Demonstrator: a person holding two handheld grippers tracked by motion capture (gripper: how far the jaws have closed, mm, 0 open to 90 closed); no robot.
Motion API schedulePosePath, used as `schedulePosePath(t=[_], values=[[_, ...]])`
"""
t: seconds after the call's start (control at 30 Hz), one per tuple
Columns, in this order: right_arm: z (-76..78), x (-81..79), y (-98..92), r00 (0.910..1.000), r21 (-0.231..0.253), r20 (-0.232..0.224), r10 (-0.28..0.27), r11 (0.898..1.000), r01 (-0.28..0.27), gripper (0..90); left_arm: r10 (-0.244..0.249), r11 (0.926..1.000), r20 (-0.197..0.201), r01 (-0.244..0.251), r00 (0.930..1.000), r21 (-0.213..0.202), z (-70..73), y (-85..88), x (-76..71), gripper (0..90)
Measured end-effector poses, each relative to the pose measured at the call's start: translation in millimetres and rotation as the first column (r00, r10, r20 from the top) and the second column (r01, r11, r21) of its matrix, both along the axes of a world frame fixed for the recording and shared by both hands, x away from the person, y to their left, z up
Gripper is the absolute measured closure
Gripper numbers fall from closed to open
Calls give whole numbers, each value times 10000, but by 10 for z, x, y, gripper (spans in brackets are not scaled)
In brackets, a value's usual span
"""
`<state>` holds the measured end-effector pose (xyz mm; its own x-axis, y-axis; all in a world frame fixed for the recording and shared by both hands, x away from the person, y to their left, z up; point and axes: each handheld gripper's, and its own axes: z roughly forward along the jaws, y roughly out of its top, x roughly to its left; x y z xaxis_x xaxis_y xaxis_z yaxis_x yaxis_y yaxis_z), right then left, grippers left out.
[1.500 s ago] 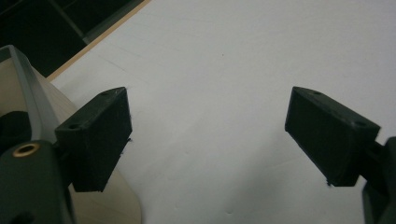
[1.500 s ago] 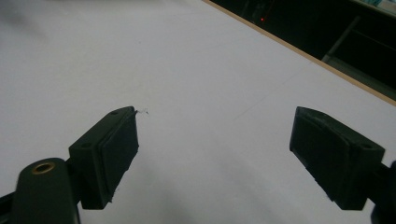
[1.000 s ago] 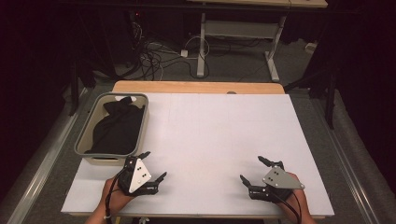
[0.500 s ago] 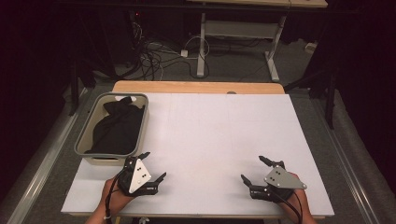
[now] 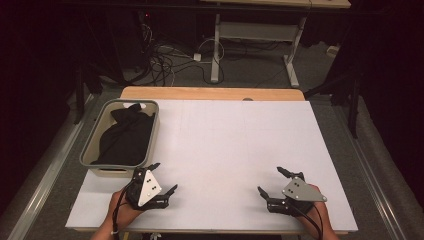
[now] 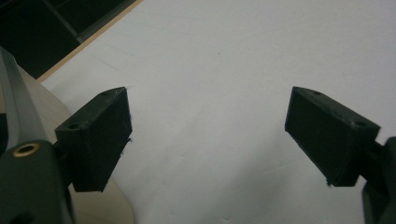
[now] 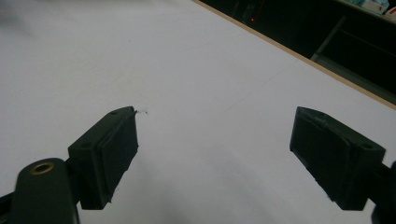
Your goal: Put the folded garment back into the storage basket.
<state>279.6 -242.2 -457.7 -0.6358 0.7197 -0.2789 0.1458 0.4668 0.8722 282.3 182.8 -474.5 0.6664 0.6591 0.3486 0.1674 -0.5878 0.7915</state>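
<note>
My left gripper (image 5: 165,176) rests near the table's front edge, just below the front corner of a grey bin (image 5: 152,131). Its jaws are spread wide over bare white tabletop, with nothing between them (image 6: 208,135). A black cloth (image 5: 125,137) lies bundled inside the bin. The bin's beige wall (image 6: 44,105) stands close beside the left jaw in the left gripper view. My right gripper (image 5: 270,180) sits at the front right of the table, open as well, with only white surface between its jaws (image 7: 215,154).
A white sheet covers the table (image 5: 235,145), with a strip of wood (image 5: 210,93) showing at its far edge. Beyond the table are cables on the floor (image 5: 170,57) and the legs of another desk (image 5: 216,50).
</note>
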Motion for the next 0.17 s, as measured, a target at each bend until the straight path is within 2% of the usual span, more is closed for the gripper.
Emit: schedulePosePath(t=[0.17], values=[[-12,22,-12,9999,59,-106,-119,9999,120,154,-4,10000,-45,4,10000,3,0,-1,12,144]])
